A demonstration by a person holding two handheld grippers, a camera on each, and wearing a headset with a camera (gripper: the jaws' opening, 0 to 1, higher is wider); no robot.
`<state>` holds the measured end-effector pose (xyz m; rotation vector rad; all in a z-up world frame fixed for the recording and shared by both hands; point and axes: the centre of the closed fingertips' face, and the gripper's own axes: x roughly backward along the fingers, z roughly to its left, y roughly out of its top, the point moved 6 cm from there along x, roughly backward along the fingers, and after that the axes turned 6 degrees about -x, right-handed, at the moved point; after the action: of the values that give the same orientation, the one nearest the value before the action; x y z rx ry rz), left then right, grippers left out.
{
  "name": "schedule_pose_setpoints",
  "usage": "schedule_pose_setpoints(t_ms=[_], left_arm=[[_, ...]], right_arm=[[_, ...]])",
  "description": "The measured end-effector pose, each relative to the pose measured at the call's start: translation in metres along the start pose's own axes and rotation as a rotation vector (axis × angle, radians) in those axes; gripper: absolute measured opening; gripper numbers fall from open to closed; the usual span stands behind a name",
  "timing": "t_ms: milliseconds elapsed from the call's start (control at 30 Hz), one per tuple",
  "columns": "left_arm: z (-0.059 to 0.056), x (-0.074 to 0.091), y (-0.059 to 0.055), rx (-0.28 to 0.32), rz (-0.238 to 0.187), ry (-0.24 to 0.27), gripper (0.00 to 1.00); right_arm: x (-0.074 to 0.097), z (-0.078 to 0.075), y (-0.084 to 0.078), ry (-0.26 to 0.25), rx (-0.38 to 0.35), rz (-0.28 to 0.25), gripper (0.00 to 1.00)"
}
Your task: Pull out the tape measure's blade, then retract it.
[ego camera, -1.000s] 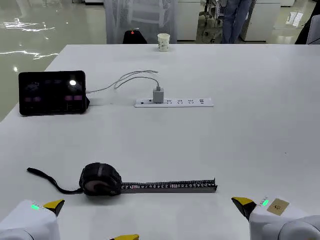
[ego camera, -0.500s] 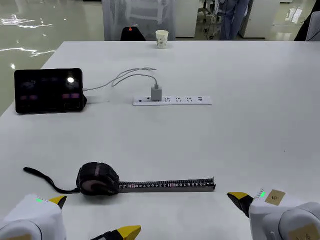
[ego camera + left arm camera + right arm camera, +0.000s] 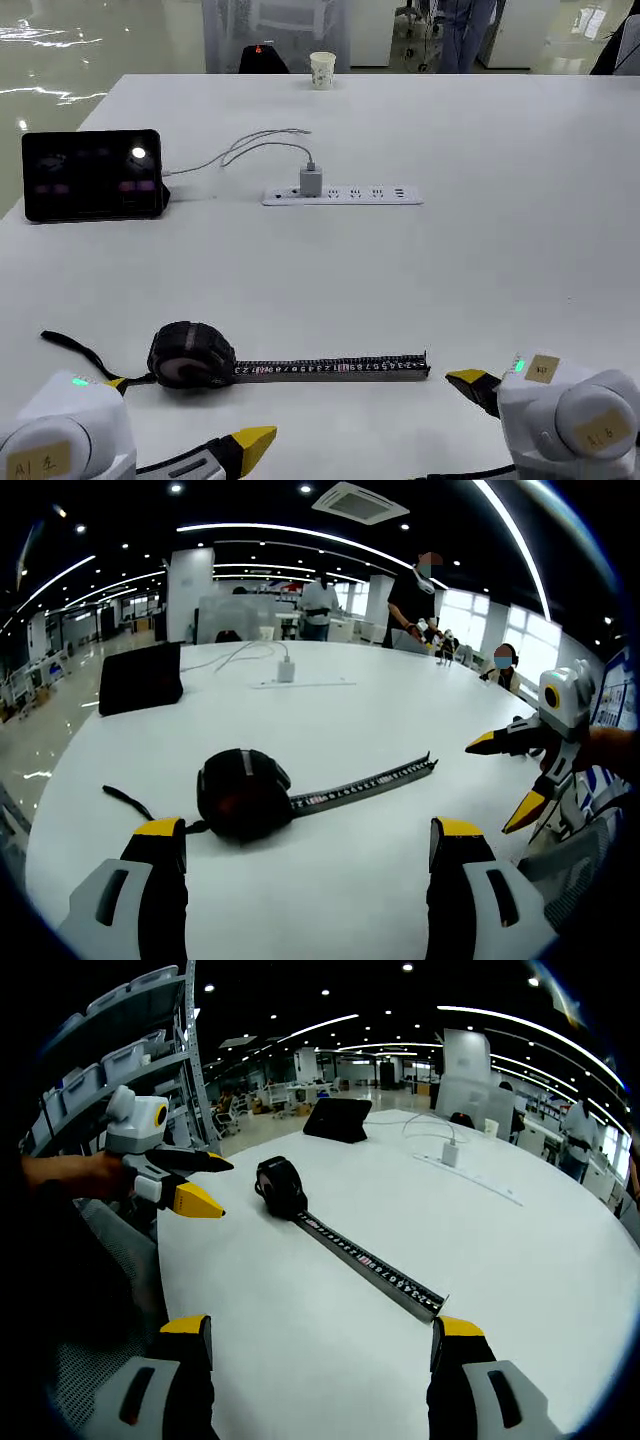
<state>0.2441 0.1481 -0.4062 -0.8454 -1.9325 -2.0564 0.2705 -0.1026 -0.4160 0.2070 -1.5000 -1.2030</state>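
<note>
In the head view, the tape measure is lying on the white table, near the front edge and left of centre. Its blade is running out flat to the right and ending in a hook. A strap is trailing off to the left of the case. The left gripper is hovering just in front of the case with its yellow tips spread wide, gripping nothing. The right gripper is showing one yellow tip, pointing at the hook from just beside it without touching. Farther back, a tablet is standing at the left. A power strip is lying mid-table with a charger plugged in, and a cup is sitting at the far edge.

In the left gripper view, the two jaws are standing wide apart with nothing between them. The case is sitting just ahead, nearer the left jaw, and the blade is slanting away to the right. The right gripper is coming in from the right, its jaws spread and empty, close to the hook.

In the right gripper view, the jaws are again gaping wide and carrying nothing. The hook is lying just beside the right jaw's tip, and I cannot tell whether they are touching. The blade is stretching away to the case. The left gripper is hanging just beside the case, open.
</note>
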Motion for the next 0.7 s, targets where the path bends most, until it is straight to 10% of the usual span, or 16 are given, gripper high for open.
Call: schedule_pose_setpoints(t_ms=[700], left_arm=[[0.017, -0.023, 0.007, 0.028, -0.003, 0.04, 0.99]], right_arm=[[-0.014, -0.042, 0.005, 0.074, 0.121, 0.082, 0.77]])
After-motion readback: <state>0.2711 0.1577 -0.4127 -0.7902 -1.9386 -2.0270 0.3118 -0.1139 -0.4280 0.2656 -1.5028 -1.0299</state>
